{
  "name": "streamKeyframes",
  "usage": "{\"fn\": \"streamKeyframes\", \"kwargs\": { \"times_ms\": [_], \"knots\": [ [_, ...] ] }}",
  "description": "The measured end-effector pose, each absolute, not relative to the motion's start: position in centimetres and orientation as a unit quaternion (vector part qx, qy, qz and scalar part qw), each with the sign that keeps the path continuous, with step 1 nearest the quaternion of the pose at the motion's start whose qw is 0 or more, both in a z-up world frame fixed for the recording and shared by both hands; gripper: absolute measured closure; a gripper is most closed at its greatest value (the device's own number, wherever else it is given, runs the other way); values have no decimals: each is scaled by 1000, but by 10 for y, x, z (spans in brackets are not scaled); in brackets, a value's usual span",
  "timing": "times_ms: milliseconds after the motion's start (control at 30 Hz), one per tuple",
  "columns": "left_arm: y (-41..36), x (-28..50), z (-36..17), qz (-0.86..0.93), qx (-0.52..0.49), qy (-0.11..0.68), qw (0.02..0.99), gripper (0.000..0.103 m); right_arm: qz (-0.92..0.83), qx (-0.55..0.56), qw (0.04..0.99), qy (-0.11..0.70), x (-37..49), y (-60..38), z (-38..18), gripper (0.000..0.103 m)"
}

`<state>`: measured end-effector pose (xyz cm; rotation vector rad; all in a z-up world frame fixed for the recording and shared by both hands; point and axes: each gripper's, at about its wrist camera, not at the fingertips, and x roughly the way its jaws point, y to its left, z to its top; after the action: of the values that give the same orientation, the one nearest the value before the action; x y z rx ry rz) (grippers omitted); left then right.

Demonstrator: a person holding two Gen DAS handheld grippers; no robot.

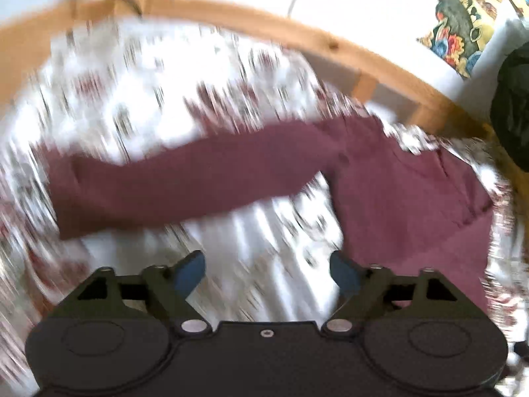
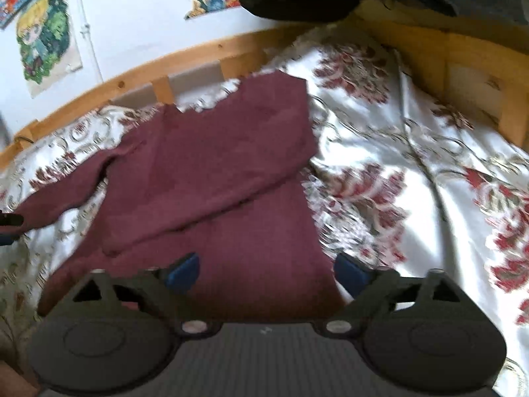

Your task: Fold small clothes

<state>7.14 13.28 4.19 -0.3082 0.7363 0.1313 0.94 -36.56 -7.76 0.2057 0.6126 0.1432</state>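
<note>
Maroon top (image 2: 211, 172) flat on bed (image 2: 396, 152), right sleeve already folded across body, left sleeve (image 1: 185, 178) stretched out sideways. Left hand-held gripper (image 1: 267, 273) jaws apart, empty, over bedspread below sleeve. Right hand-held gripper (image 2: 266, 271) jaws apart, empty, over hem. Likely next: pinch left cuff, lay sleeve across body, keep hem flat, avoid catching bedspread.

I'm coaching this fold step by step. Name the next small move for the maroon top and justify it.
Probably bring the left gripper forward to pinch the outstretched sleeve and fold it across the maroon top. That sleeve lies spread on the floral bedspread, the other is already folded over the body, and both grippers are open, holding nothing.
</note>
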Motion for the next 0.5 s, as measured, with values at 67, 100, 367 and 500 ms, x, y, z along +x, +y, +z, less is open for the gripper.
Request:
{"fn": "streamKeyframes", "kwargs": {
  "times_ms": [67,100,367,500],
  "knots": [
    [141,78,56,83,-108,338,931,8,82,105,948,289,16,-357,-75,1],
    [146,85,61,87,-91,335,934,4,86,106,949,284,18,-354,-74,0],
    [181,151,46,62,70,433,897,31,129,93,948,276,44,-324,-80,0],
    [197,167,36,53,64,477,875,79,141,79,948,274,43,-318,-85,0]
  ]
}}
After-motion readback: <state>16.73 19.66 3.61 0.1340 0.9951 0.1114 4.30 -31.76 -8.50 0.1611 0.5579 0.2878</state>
